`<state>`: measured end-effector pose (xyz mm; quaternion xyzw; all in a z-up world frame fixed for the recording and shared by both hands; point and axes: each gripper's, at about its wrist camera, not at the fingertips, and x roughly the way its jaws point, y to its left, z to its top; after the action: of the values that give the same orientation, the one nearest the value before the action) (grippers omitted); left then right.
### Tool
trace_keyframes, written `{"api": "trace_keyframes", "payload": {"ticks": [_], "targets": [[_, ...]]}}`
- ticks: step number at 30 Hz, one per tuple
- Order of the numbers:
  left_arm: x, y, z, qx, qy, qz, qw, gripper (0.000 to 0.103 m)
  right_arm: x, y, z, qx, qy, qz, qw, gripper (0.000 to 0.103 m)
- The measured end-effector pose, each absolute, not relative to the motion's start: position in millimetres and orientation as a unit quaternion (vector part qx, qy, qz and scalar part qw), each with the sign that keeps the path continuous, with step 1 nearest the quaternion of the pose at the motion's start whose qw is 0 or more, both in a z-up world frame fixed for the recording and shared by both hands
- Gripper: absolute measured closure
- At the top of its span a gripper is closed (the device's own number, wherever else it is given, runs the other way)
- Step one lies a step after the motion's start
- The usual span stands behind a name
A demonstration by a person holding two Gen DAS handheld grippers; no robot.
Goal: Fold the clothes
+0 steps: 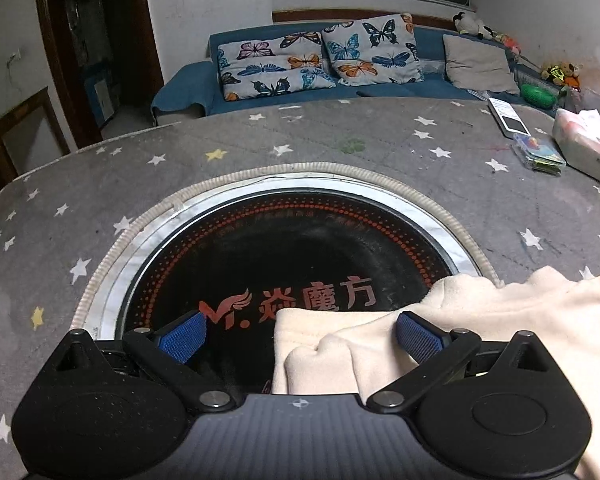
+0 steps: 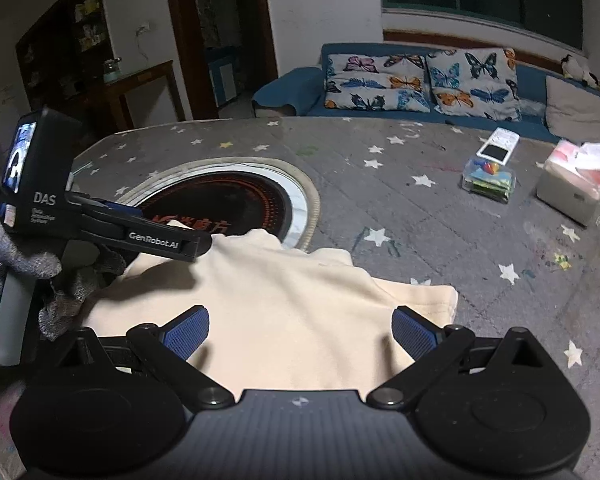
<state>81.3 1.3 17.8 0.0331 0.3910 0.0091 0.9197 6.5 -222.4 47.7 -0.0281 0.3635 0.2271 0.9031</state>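
A cream fleece garment (image 2: 284,304) lies bunched on the grey star-patterned table cover (image 2: 440,220), its far edge reaching over the round black cooktop (image 2: 228,204). In the left wrist view the garment (image 1: 480,320) fills the lower right, with a folded lump between the fingers. My left gripper (image 1: 300,340) is open, its blue pads wide apart over the garment's left edge. From the right wrist view the left gripper (image 2: 196,246) shows side on, held by a gloved hand (image 2: 28,256). My right gripper (image 2: 300,330) is open above the garment's near part.
On the table's far right stand a tissue pack (image 2: 572,184), a clear box of coloured items (image 2: 488,182) and a white device (image 2: 498,146). Behind the table is a blue sofa (image 1: 188,92) with butterfly cushions (image 1: 276,64). The cooktop (image 1: 292,256) has a raised ribbed rim.
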Motion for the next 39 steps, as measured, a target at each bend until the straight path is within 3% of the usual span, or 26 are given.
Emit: {"api": "trace_keyframes", "payload": {"ticks": [27, 39], "targets": [[-1.7, 22.6, 16.3, 0.006, 0.397, 0.034, 0.917, 0.0, -36.8, -205.3, 28.8, -0.099, 0.387, 0.254, 0.881, 0.003], [-25.7, 15.4, 19.1, -0.011, 0.399, 0.021, 0.917, 0.005, -46.1, -220.9, 22.4, -0.142, 0.395, 0.265, 0.868, 0.004]]}}
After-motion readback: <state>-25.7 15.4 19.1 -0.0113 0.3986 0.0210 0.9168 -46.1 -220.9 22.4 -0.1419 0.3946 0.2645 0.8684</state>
